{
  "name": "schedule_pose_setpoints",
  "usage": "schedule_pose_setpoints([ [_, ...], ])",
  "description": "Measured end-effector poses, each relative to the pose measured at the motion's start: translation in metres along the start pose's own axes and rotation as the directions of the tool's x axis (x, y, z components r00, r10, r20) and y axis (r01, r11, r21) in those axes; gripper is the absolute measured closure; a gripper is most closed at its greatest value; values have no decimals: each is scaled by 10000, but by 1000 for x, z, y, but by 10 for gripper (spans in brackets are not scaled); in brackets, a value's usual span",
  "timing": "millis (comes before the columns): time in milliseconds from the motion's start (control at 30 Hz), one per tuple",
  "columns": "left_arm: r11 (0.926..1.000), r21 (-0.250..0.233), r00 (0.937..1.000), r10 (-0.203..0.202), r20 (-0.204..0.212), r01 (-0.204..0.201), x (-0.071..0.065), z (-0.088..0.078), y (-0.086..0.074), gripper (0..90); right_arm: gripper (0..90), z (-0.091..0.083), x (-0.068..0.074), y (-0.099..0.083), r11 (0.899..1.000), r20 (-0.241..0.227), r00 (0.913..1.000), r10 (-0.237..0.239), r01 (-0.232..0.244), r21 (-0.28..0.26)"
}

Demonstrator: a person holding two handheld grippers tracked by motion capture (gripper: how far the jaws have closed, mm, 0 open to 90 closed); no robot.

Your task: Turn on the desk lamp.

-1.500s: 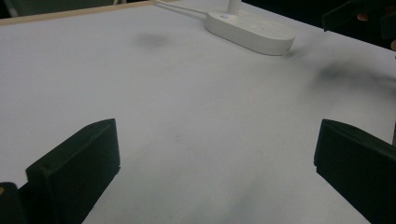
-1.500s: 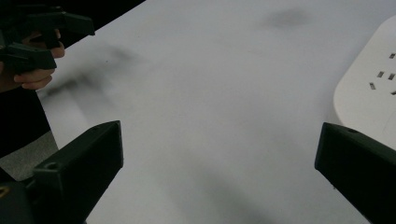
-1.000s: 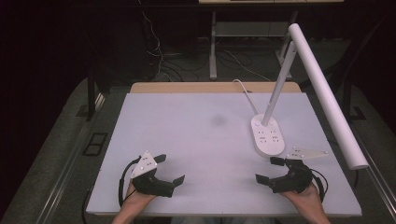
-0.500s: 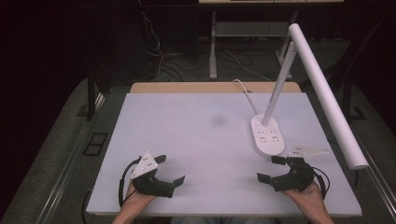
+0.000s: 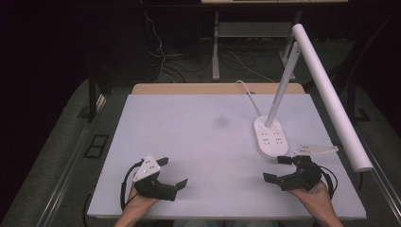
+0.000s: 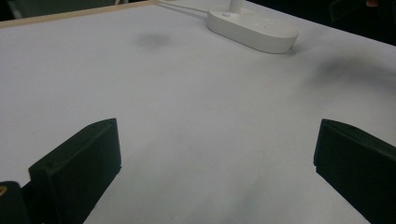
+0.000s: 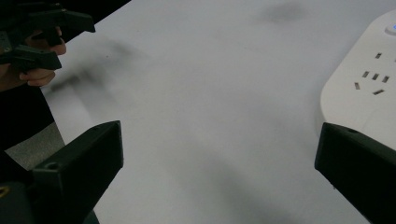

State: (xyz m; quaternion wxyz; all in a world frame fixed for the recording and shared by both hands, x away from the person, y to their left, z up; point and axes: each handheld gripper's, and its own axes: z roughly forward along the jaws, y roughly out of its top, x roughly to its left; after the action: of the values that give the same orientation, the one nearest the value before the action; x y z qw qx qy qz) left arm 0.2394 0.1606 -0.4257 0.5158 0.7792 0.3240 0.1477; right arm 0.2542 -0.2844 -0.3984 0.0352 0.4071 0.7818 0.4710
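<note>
Resting near the front left corner of the white table (image 5: 189, 127), the left gripper (image 5: 171, 171) sat in the person's left hand (image 5: 134, 202), its two black jaws spread wide with nothing between them. A white three-cornered plate topped it, and a dark cable looped from its back toward the table edge. In the left gripper view the jaws rose from the two lower corners, far apart, with bare tabletop between them and the lamp base lying well ahead toward the far right.

A faint grey smudge (image 5: 221, 121) marked the tabletop near the middle, between the two grippers and farther back.

To the right stood the desk lamp (image 5: 326, 94): its white oval base (image 5: 270, 136), set with socket openings, lay on the right half of the table, a slanted stem rose from the base's rear end, and a long white tube-shaped head reached forward over the table's right edge. A white cord ran from the base to the table's back edge.

Just in front of the base, the right gripper (image 5: 278, 168) was held in the right hand (image 5: 316, 196), jaws likewise wide and empty, pointing leftward across the table. In the right gripper view the nearer end of the base lay just beside the right-hand jaw, apart from it, and the left gripper showed far off at the upper left.
</note>
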Motion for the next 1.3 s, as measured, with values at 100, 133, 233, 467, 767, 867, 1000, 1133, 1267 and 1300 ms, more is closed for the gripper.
schedule_pose_setpoints([
  [100, 10000, 16, 10000, 3, -8, -3, 1, 0, 0, 0, 5, -3, -3, 3, 10000, 41, 10000, -50, 50, 34],
  [133, 10000, 16, 10000, 3, -8, -3, 1, 0, 0, 0, 5, -3, -3, 3, 10000, 41, 10000, -50, 50, 34],
  [233, 10000, 3, 10000, -41, -22, 41, 1, 0, 0, 0, 5, -7, -6, 7, 10000, 95, 9999, -85, 85, 47],
  [467, 10000, 58, 10000, 23, -11, -23, 0, 0, -1, 0, 5, -12, -12, 16, 9999, 141, 9999, -94, 93, 73],
  [767, 10000, 3, 10000, -37, -25, 37, 1, -1, -1, 0, 5, -20, -26, 31, 9999, 315, 9994, -134, 133, 50],
  [867, 10000, 22, 10000, -23, -29, 23, 1, -1, -1, 0, 5, -22, -29, 34, 9999, 366, 9993, -117, 116, 24],
  [1000, 10000, 15, 10000, -49, -15, 49, 0, 0, -1, 0, 5, -24, -37, 39, 9999, 372, 9992, -114, 115, -16],
  [1133, 10000, -2, 10000, -60, -28, 60, 1, 0, -1, 0, 5, -26, -45, 42, 9999, 467, 9988, -116, 117, -14],
  [1267, 10000, 8, 10000, -43, -43, 43, 1, -1, -1, 0, 5, -26, -51, 47, 10000, 526, 9986, 19, -20, 13],
  [1300, 10000, 0, 10000, -35, -47, 35, 1, -1, -1, 0, 5, -25, -55, 50, 10000, 547, 9985, 28, -28, 8],
])
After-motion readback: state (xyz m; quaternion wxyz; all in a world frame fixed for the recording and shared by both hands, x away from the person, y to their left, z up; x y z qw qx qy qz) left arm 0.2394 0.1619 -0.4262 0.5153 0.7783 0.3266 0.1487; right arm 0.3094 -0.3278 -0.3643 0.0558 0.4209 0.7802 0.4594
